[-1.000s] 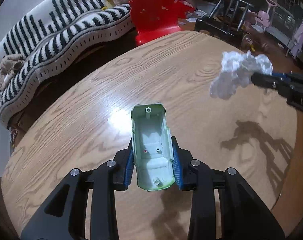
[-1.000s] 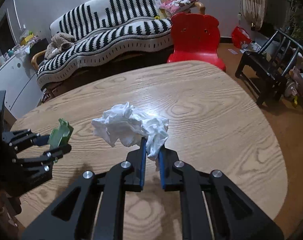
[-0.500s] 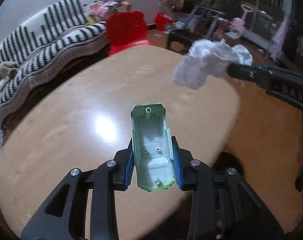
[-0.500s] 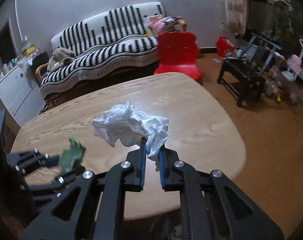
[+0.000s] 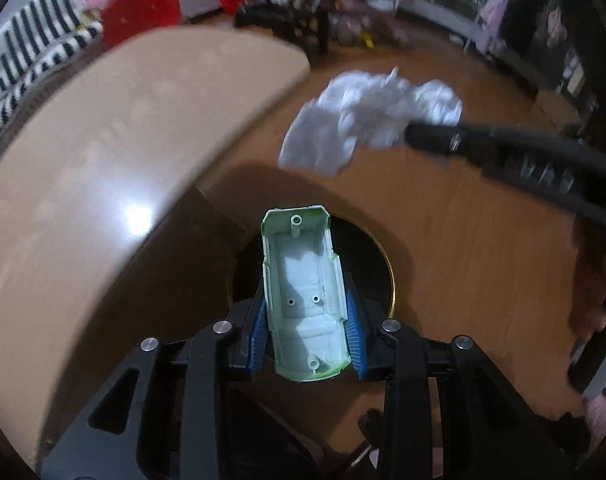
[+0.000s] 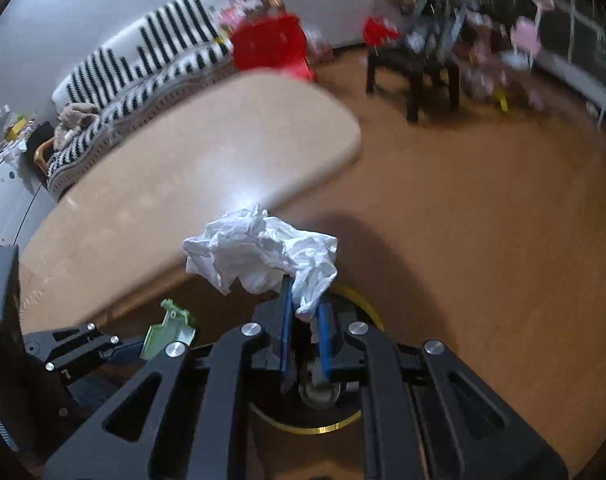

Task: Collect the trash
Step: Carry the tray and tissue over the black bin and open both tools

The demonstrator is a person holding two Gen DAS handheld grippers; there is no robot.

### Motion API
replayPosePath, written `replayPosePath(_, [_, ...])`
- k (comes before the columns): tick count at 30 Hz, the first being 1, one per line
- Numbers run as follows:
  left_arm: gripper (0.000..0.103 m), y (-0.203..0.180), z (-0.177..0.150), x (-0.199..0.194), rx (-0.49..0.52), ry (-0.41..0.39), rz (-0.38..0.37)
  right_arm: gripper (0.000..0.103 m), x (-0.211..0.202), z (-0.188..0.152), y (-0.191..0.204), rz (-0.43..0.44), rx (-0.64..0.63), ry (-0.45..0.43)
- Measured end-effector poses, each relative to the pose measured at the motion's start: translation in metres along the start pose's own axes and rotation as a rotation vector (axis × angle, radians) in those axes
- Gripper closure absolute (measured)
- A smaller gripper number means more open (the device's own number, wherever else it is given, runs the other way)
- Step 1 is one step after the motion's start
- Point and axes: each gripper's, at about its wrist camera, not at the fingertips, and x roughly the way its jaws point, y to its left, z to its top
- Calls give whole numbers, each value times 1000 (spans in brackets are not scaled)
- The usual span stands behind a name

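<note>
At the far left stands the striped sofa (image 6: 151,52), with a red chair (image 6: 271,46) just beside the rounded end of the bench (image 5: 115,152). The bench top fills the left of both views and is smeared by motion blur.

The left claw (image 5: 307,332) is clamped on a pale green plastic shell (image 5: 303,292), its blue pads (image 5: 258,334) pressing both long sides (the hollow inside faces the camera, showing small posts and holes). The shell is off the bench, held in the air above a round black bin (image 5: 367,256) with a gold rim that stands on the floor just beside the bench edge. In the right wrist view the same shell (image 6: 171,330) shows low on the left, gripped at the tip of the left claw (image 6: 121,346).

The right claw (image 6: 305,340) pinches a crumpled white tissue (image 6: 263,256) by its lower corner, most of the wad bunching up and out to the left of the blue pads (image 6: 287,324). The tissue also hangs in the air, past the bench edge, with the gold rim of the bin (image 6: 359,298) visible below and behind the claw. From the left wrist view the tissue (image 5: 367,120) floats above the brown floor (image 5: 463,248), held by the dark right claw (image 5: 415,134) reaching in from the right.

Further right, a dark low stool (image 6: 419,68) and pink toys (image 6: 525,36) sit blurred by the windows.
</note>
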Motion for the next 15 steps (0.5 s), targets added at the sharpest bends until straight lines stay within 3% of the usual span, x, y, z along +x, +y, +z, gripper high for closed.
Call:
replayPosePath(7, [70, 4, -17, 85, 1, 146, -22, 91, 94, -60, -44, 21, 208, 218])
replayPosePath(15, [70, 36, -38, 127, -38, 159, -21, 91, 137, -81, -48, 10, 238, 315])
